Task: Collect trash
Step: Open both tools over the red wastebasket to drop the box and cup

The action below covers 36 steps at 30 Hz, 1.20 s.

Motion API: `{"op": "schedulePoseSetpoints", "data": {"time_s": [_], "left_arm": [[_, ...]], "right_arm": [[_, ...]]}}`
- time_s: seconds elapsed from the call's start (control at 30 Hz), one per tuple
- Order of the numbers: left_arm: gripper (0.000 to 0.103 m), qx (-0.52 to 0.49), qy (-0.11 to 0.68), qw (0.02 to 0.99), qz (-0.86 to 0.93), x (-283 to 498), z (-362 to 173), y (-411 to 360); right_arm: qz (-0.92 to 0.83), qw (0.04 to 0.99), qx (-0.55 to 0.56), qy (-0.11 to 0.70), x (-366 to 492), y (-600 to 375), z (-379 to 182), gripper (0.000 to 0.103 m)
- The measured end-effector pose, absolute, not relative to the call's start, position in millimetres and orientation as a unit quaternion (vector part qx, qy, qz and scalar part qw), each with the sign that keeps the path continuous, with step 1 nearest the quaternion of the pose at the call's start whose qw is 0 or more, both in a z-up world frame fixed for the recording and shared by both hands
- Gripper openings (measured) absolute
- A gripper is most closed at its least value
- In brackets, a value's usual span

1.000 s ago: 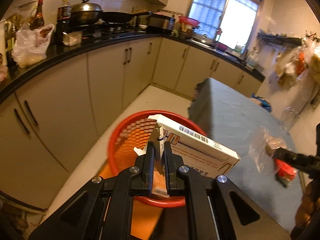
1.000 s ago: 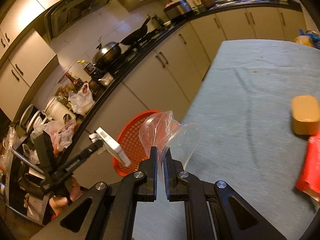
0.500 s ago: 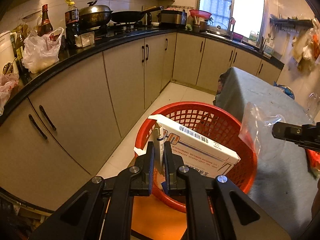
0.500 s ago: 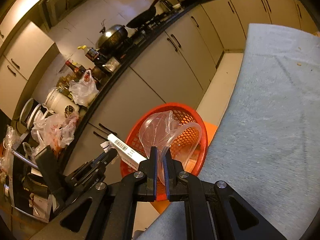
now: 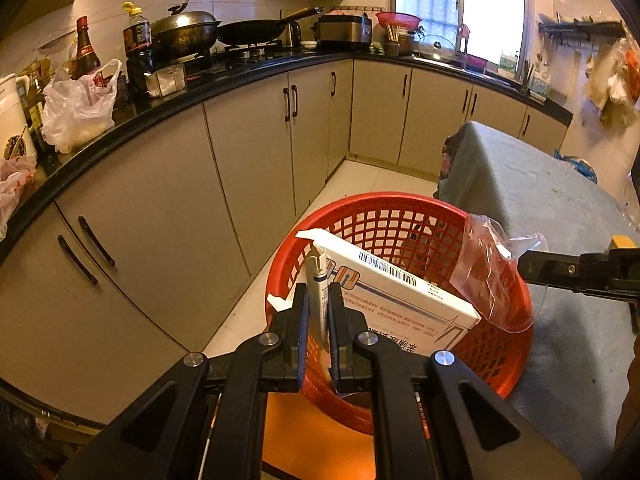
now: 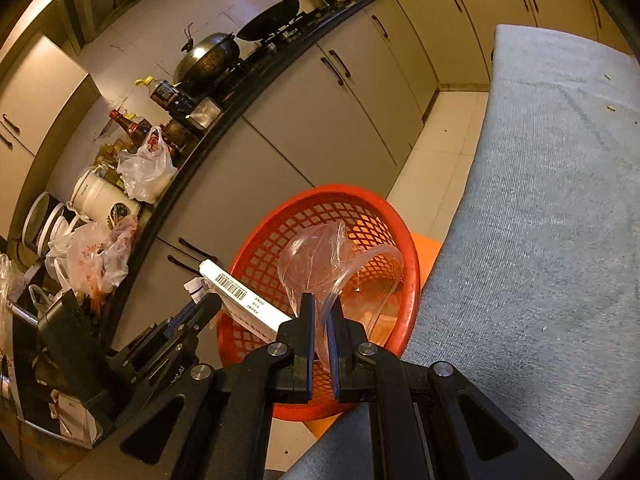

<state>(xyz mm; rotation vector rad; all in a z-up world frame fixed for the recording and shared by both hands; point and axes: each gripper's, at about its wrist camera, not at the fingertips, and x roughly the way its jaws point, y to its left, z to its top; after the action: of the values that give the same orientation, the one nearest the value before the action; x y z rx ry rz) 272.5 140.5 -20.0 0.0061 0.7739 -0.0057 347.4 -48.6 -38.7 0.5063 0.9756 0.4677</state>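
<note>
A round red mesh basket [image 5: 404, 216] [image 6: 352, 204] stands on an orange stool beside the table. My left gripper [image 5: 318, 304] is shut on the end flap of a flat white box with a barcode [image 5: 400, 292] [image 6: 244, 300], held over the basket's near rim. My right gripper [image 6: 320, 312] is shut on a clear plastic bag [image 6: 332, 256] [image 5: 488, 276], which hangs over the basket's table-side rim. From the left wrist view the right gripper [image 5: 524, 266] comes in at the right edge. The left gripper [image 6: 208, 304] shows low left in the right wrist view.
A table under a grey-blue cloth [image 6: 552, 216] [image 5: 532, 196] runs along the right of the basket. Beige cabinets [image 5: 248, 168] under a black counter [image 5: 120, 120] line the left and back, crowded with pans, bottles and plastic bags [image 5: 76, 104]. Pale floor tiles [image 6: 444, 132] lie between.
Both grippers have come lower and closer over the basket. The clear bag moved from above the table across to the basket's rim; the white box sank toward the basket opening.
</note>
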Motion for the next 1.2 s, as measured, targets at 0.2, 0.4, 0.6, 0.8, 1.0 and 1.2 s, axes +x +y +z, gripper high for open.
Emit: {"op": "schedulePoseSetpoints", "data": {"time_s": [0.2,0.4,0.6,0.8,1.0,1.2], "left_arm": [[0.008,0.011,0.380,0.925,-0.003,275,-26,136],[0.035,0.011,0.374,0.927,-0.005,273,-24,135],[0.037,0.011,0.366,0.931,-0.003,268,-18,132],[0.046,0.007,0.355,0.935,0.003,260,-10,135],[0.048,0.009,0.348,0.937,0.007,253,-3,133],[0.050,0.014,0.342,0.939,0.008,245,2,125]], "right_arm": [[0.223,0.822,0.238,0.467,349,-46,-45,0.009],[0.229,0.818,0.243,0.468,347,-49,-44,0.009],[0.228,0.823,0.247,0.457,338,-56,-36,0.011],[0.220,0.833,0.250,0.442,326,-68,-24,0.017],[0.208,0.844,0.250,0.426,310,-83,-14,0.029],[0.202,0.846,0.256,0.422,298,-95,-13,0.036]]}}
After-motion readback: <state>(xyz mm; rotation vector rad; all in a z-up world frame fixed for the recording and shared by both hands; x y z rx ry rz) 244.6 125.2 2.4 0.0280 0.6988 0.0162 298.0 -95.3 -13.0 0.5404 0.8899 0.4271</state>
